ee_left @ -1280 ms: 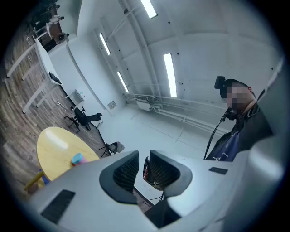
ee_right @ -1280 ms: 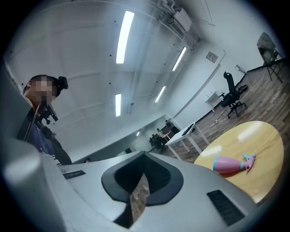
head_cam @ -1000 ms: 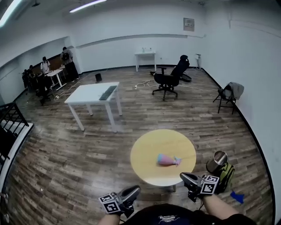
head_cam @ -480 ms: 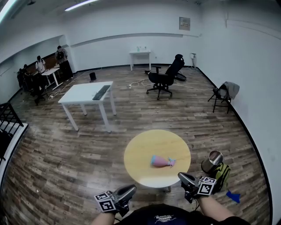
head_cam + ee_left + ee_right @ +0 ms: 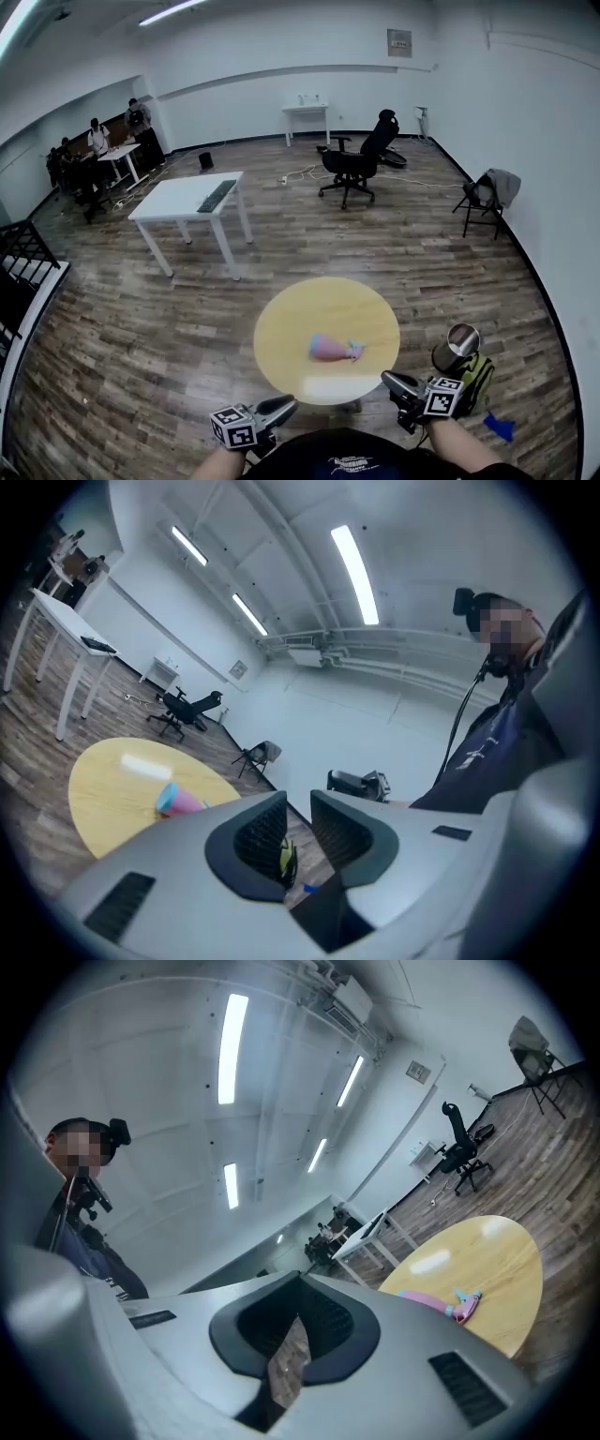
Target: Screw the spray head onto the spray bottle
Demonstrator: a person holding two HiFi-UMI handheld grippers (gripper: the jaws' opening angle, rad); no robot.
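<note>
Yellow round counter (image 5: 281, 328) stands on a wood-plank floor in a large white room, seen from above. A pink spray bottle (image 5: 328, 347) lies on its side near the middle of the counter, with the teal spray head (image 5: 355, 351) at its right end. Whether the head is fastened on or only touching the bottle cannot be told.

At the bottom edge of the head view, the left hand-held gripper (image 5: 281, 407) is held at the near rim of the counter, its jaws drawn together with only a slim gap and nothing between them. The right hand-held gripper (image 5: 394, 382) is held near the counter's right rim, jaws pressed together and empty. Both are well apart from the bottle.

A metal cup (image 5: 458, 345) and a green bag (image 5: 480, 371) sit just right of the counter. Farther off are a white table (image 5: 183, 200) and a black office chair (image 5: 361, 157).
</note>
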